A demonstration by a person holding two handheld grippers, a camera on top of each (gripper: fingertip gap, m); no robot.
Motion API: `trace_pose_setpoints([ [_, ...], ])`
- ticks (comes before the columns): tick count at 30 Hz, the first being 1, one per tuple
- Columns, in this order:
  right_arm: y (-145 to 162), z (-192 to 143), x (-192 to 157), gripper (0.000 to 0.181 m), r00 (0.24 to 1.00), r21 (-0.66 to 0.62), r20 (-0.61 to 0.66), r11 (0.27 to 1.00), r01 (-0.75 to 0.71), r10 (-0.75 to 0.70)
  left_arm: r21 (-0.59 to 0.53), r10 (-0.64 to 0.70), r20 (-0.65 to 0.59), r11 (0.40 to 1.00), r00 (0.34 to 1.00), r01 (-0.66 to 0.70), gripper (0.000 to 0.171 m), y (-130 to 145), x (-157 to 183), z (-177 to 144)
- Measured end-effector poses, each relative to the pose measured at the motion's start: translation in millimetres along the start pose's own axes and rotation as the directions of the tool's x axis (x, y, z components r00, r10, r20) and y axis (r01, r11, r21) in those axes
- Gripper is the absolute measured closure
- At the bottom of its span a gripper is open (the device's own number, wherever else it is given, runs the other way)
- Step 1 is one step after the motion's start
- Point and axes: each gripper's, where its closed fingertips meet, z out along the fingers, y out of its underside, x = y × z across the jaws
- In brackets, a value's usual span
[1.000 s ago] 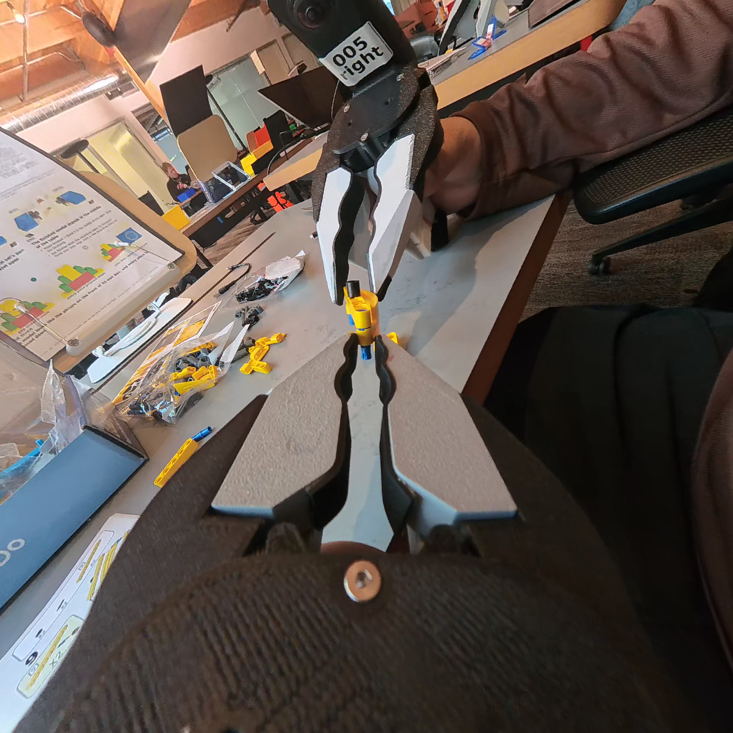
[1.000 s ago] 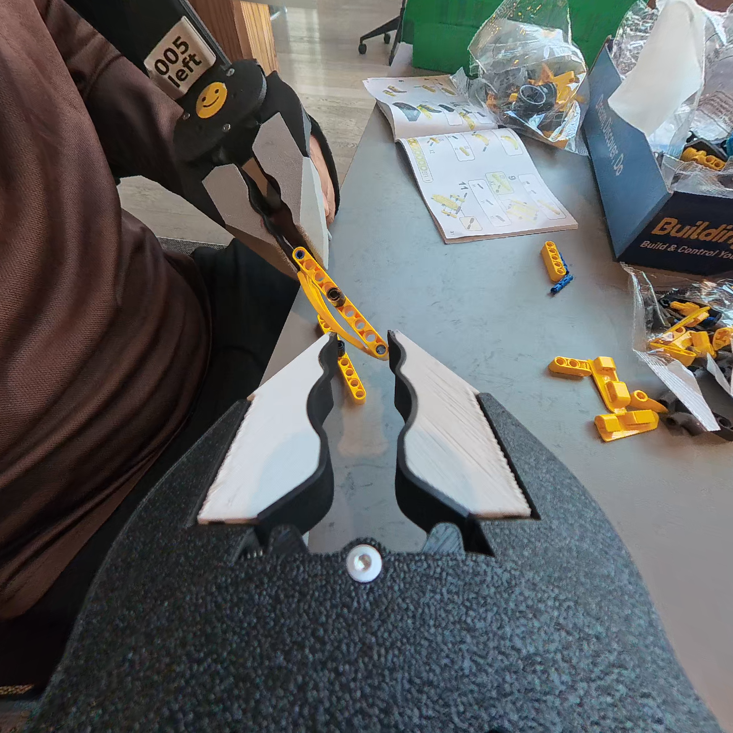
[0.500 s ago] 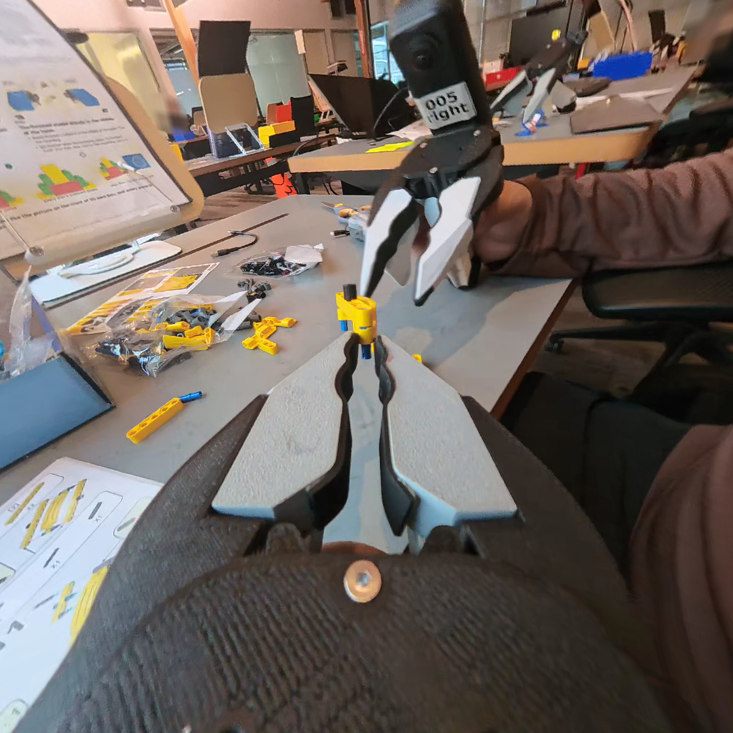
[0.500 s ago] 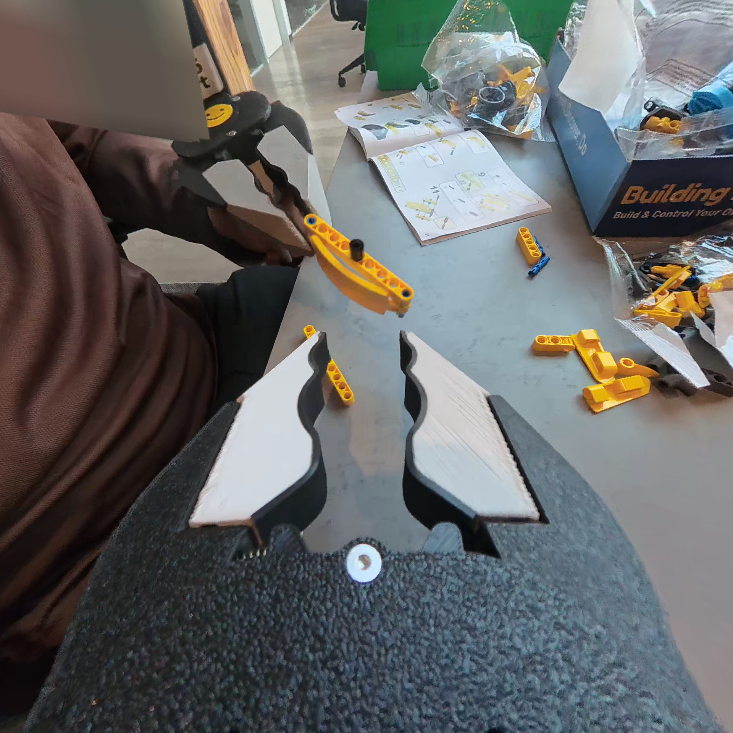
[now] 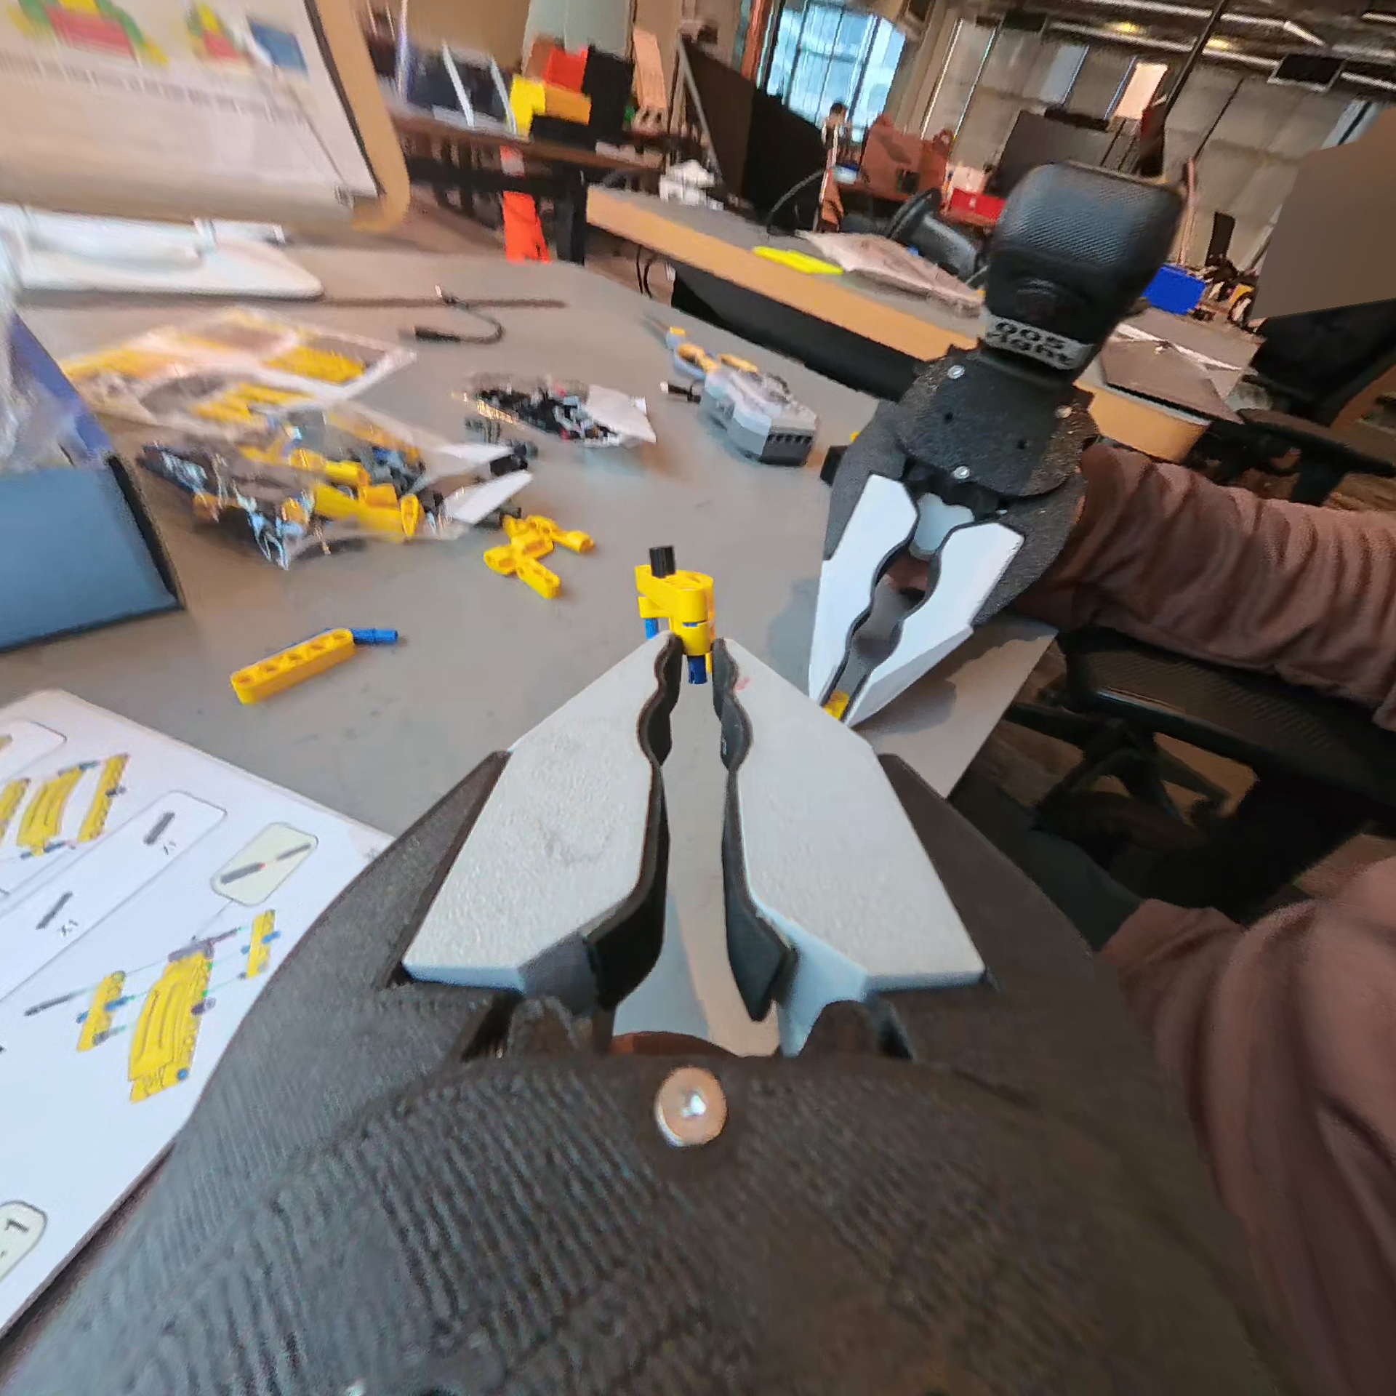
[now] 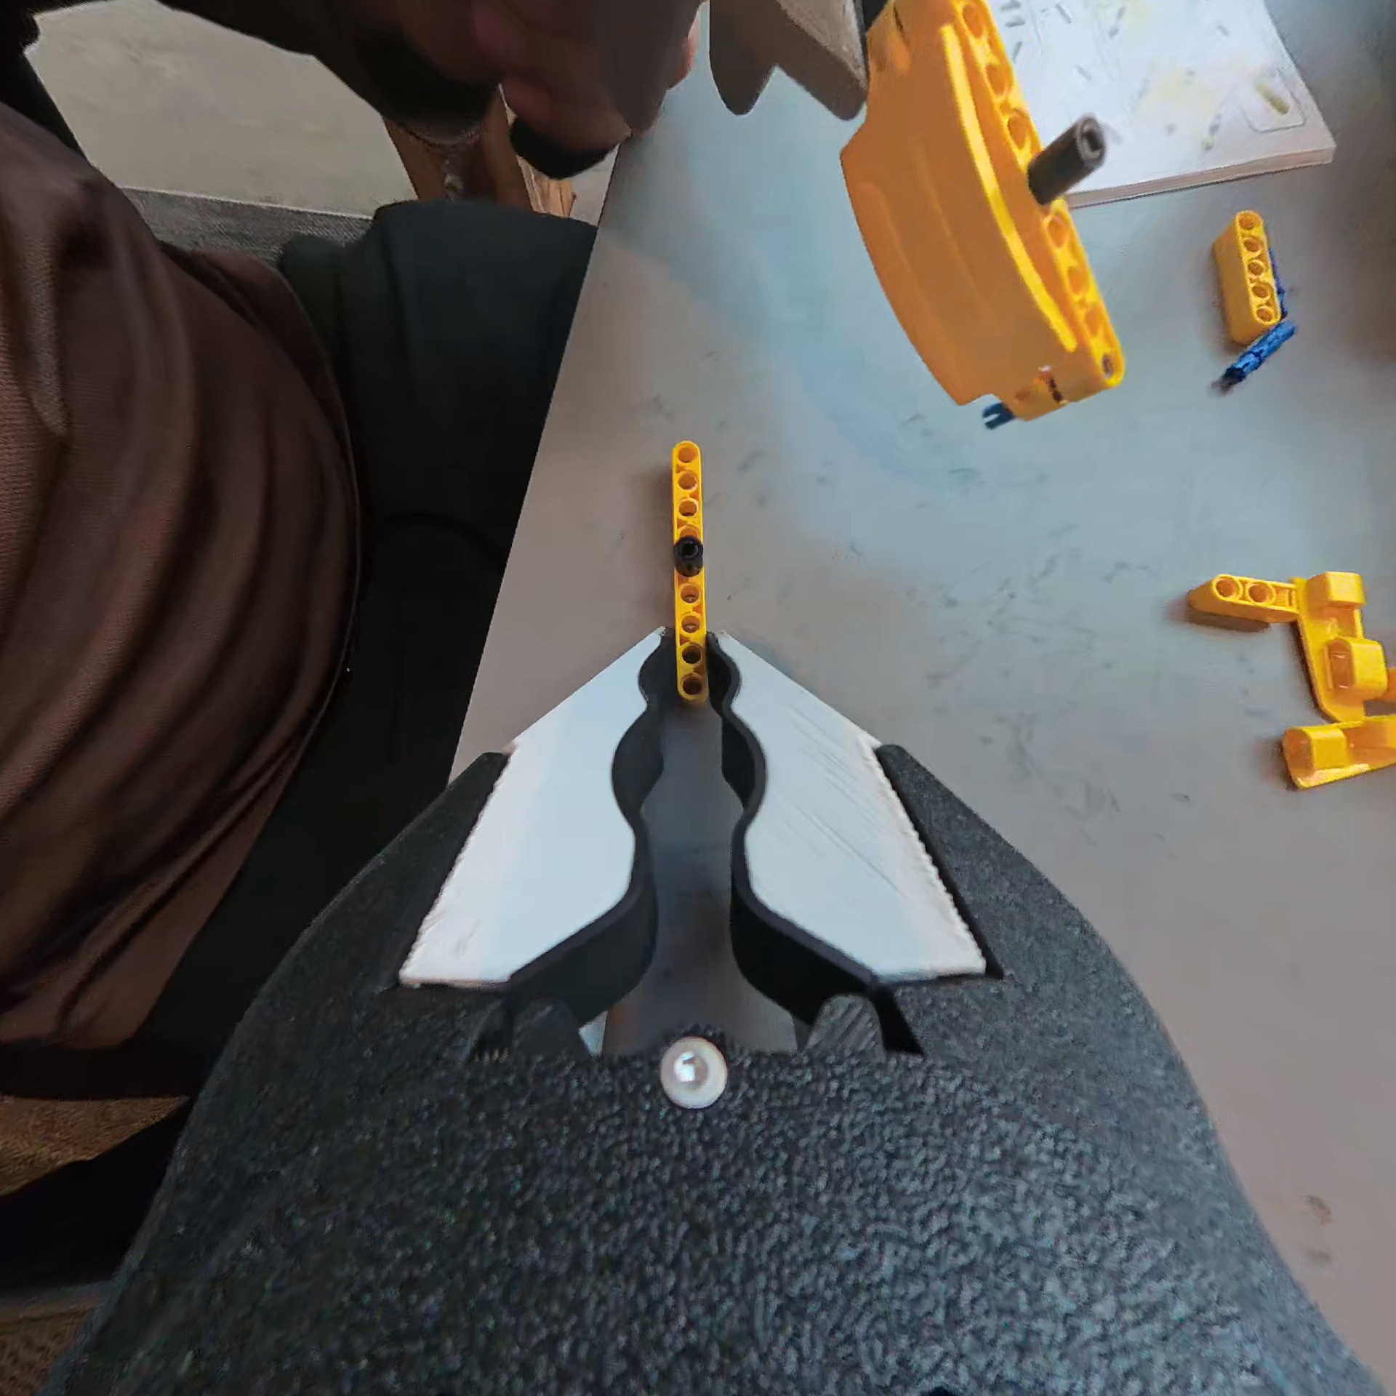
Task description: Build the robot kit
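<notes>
The left gripper point(image 5: 689, 651) is pinching a small yellow plastic building-brick assembly with a black pin on top and blue pins below point(image 5: 674, 597), holding it up at the centre of the left wrist frame, above the grey tabletop point(image 5: 468, 680).

In the right wrist frame that same assembly point(image 6: 982, 227) is hanging at the upper right.

The right gripper point(image 6: 689, 665) is closing its tips on one end of a long yellow holed beam carrying a black pin point(image 6: 689, 574), which is lying at the middle of the frame, near the table edge.

A short yellow beam with a blue pin point(image 5: 298, 663) is sitting at centre left, just above an open white instruction booklet point(image 5: 113, 869) at lower left. Clear bags of yellow and black parts point(image 5: 302, 483) are resting at upper left.
</notes>
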Motion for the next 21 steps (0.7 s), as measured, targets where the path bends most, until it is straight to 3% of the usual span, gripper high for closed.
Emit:
trace_pose_setpoints([
  [4,-2,-2,6,0.174,0.998,0.023,-0.019,0.998,-0.061,0.061,-0.172,-0.206,-0.033,0.965,0.978,0.197,0.166,23,-7,3],
  [7,-6,-6,12,0.174,0.992,0.062,-0.014,0.991,-0.122,0.123,-0.295,-0.244,0.013,0.926,0.970,0.237,0.167,50,-16,2],
  [14,-11,-13,17,0.174,0.979,0.125,0.015,0.971,-0.202,0.201,-0.355,-0.143,0.058,0.922,0.988,0.155,0.166,56,-20,0],
  [21,-10,-14,24,0.174,0.952,0.128,0.041,0.943,-0.306,0.303,-0.418,-0.030,0.129,0.905,0.991,0.082,0.131,51,-40,-18],
])
